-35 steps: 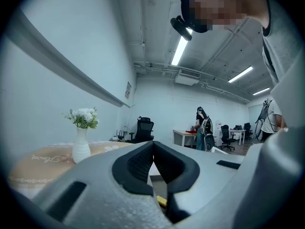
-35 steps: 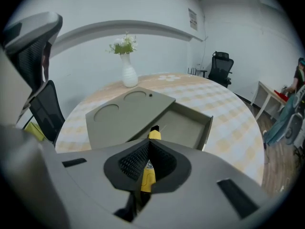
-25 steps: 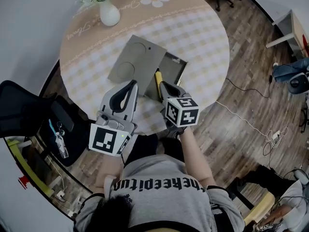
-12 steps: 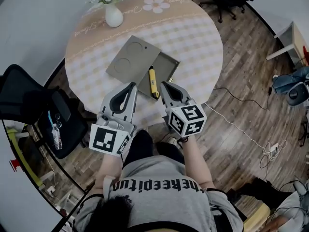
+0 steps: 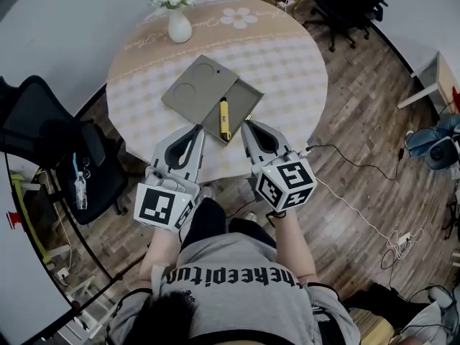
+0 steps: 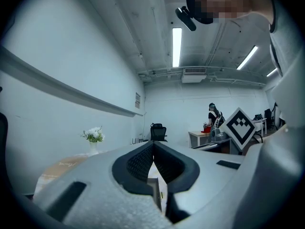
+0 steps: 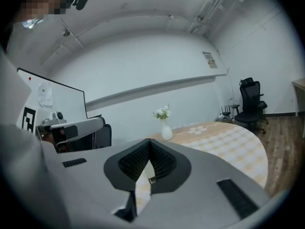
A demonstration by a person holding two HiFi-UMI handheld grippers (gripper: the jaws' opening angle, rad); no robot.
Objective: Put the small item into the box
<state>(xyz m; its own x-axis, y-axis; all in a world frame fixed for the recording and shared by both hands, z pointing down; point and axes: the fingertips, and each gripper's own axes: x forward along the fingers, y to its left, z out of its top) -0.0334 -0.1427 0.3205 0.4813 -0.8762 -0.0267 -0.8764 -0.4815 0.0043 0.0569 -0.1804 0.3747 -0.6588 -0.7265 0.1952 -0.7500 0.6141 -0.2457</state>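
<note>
The slim yellow item (image 5: 224, 118) is lying in the flat, matt grey box (image 5: 248, 98), beside its open lid (image 5: 195, 88), so the placing is looking done. Closing the lid is probably coming next. The left gripper (image 5: 198, 129) and right gripper (image 5: 247, 126) are hovering at the checked table (image 5: 291, 56) edge, jaws together, empty.

white flower vase (image 5: 179, 26) at far edge of round checked table (image 5: 287, 63)

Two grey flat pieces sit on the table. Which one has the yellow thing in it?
The right-hand piece, the open box, holds the yellow item; the left piece, its lid, bears only two round marks.
</note>
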